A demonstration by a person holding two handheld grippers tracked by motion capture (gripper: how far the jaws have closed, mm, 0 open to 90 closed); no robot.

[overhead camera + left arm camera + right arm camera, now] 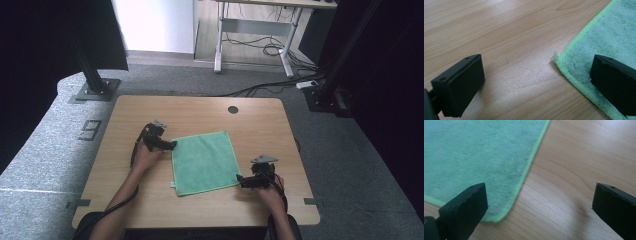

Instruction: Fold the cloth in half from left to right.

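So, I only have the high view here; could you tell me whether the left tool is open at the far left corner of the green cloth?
Observer: Yes, the left tool is open; in its own view the jaws stand wide apart, with the corner of the green cloth between them.
Operator: Thanks. Is either jaw over the fabric?
Observer: One jaw sits over the cloth's hem, the other over the bare table.
Operator: And the right tool, please?
Observer: The right tool is open as well, and its view shows the cloth's near right corner between its jaws, lying flat on the wood.
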